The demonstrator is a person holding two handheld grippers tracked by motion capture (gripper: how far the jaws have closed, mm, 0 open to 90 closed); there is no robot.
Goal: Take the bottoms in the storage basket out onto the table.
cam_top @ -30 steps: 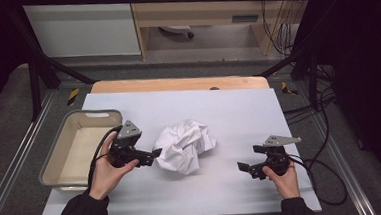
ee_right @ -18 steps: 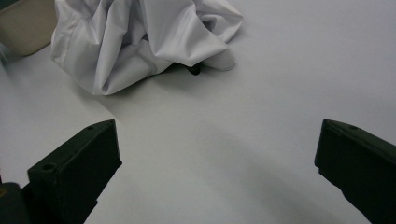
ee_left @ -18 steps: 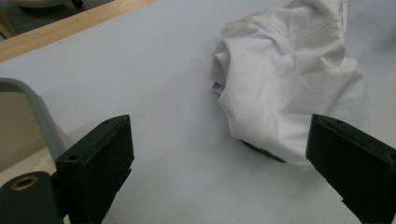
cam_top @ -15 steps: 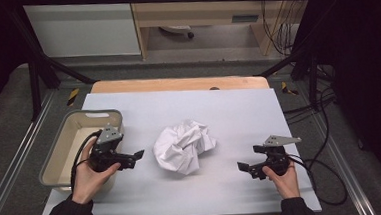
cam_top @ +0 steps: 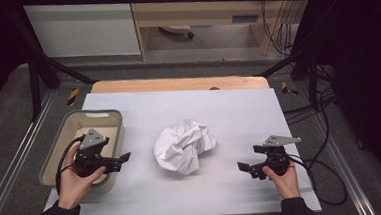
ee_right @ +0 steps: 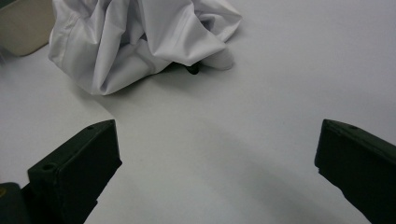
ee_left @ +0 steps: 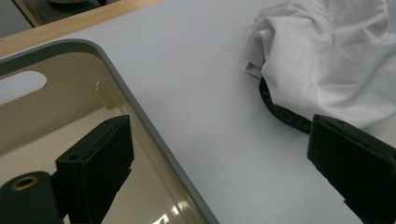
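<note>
White cloth (cam_top: 183, 146) crumpled at frame centre on worktop (cam_top: 238, 109), untouched. Left tool (cam_top: 123, 158) over bin (cam_top: 63, 140) rim at lower left, jaws spread, empty. Right tool (cam_top: 244, 167) lower right, likewise gaping. Handling apparently not yet begun; all work remains.

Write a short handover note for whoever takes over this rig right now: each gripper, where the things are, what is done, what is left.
Left gripper: open, empty, over the tub's near right rim.
Right gripper: open, empty, low over the table, right of the cloth.
White cloth: crumpled in a heap mid-table, apart from both grippers.
Beige tub: at the table's left edge, nothing seen inside.
Done: nothing visible.
Left: probably grasping the cloth.
</note>
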